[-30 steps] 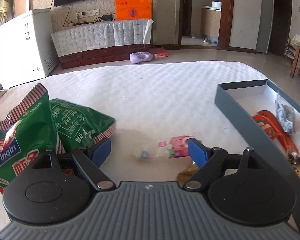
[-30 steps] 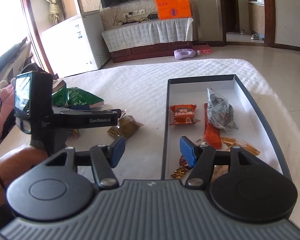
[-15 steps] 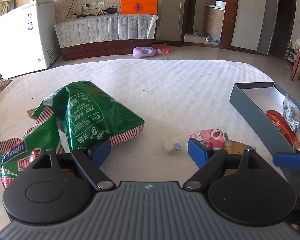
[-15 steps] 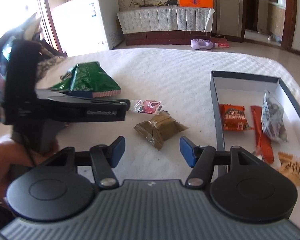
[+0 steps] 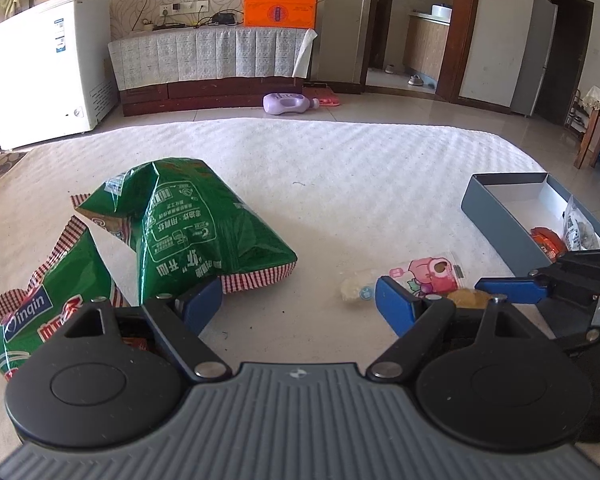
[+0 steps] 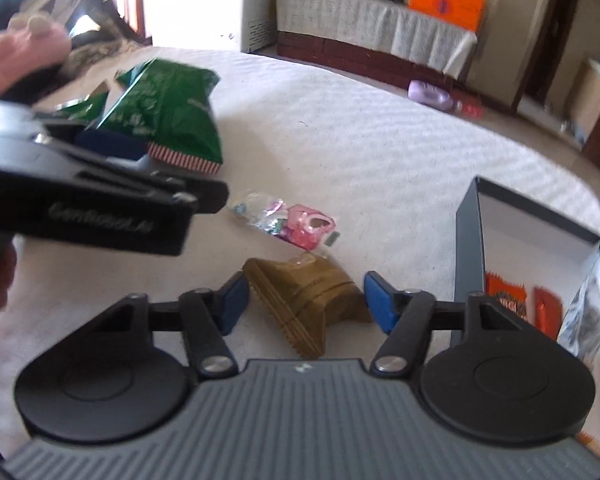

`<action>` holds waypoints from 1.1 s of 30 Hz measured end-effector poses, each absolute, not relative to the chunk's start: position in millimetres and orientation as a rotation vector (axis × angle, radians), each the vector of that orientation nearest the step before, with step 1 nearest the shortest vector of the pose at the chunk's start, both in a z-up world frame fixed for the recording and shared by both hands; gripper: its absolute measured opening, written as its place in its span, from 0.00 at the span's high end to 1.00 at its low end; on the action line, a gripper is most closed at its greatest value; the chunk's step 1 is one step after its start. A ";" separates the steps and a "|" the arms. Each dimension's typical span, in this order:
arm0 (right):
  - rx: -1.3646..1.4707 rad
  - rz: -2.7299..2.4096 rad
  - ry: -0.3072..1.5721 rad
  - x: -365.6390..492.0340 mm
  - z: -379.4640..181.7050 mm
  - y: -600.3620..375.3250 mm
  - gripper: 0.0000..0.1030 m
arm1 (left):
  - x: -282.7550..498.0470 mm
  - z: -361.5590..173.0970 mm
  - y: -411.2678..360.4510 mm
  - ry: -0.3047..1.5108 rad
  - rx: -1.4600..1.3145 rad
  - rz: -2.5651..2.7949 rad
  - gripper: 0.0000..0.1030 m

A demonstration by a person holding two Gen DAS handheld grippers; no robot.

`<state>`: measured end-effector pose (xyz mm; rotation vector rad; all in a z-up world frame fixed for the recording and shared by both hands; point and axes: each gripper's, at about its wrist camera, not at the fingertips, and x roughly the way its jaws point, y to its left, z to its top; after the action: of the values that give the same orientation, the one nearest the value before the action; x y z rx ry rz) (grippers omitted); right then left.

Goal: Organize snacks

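Both jaw pairs stand spread, nothing between the pads. Right gripper (image 6: 302,300) straddles the brown snack packet (image 6: 308,300); pads sit just beside its two sides, contact not confirmed. Left gripper (image 5: 298,304) hangs low over the white quilted table cover (image 5: 340,168), jaws empty.

Large items: the cover carries everything. Grey box (image 5: 500,208), lidless, lies at the right edge of the cover and holds an orange packet (image 5: 546,240), a clear bag with dark contents (image 5: 580,232) and a long red stick pack (image 6: 547,312). Two green crisp bags lie at left: one puffed and tilted (image 5: 196,224), the other flatter, marked "Qinqin" (image 5: 36,312).

Small items: pink cartoon sweet wrapper (image 5: 432,274) lies between the puffed green bag and the box, with a pale round sweet (image 5: 356,290) touching its left end. Brown packet sits just in front of the wrapper, near the box wall.

Judged step: pick the brown packet for the box. Right view is motion-blurred, so settle the gripper before closing. Packet lies skewed with crimped ends; close across its middle bulge, not on a crimp, or it may slip out. Press gently, contents may crush. Lift clear of the box wall before moving across. Left gripper is close by; keep it aside.
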<state>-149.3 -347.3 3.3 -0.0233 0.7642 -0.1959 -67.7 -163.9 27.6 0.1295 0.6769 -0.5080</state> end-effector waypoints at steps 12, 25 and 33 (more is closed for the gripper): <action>0.021 -0.201 0.833 -209.4 16.4 -332.3 0.50 | -88.9 30.4 -188.4 0.599 0.188 -0.642 0.15; 0.055 -0.198 0.857 -235.5 13.2 -330.6 0.50 | -69.7 7.2 -222.9 0.636 0.329 -0.811 0.03; 0.057 -0.176 0.874 -233.8 10.9 -331.4 0.50 | -59.0 -11.6 -216.7 0.689 0.369 -0.896 0.00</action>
<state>-233.8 -331.4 10.9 0.0566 0.8744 -0.1757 -59.0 -216.7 -11.6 0.3689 0.6892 -0.8957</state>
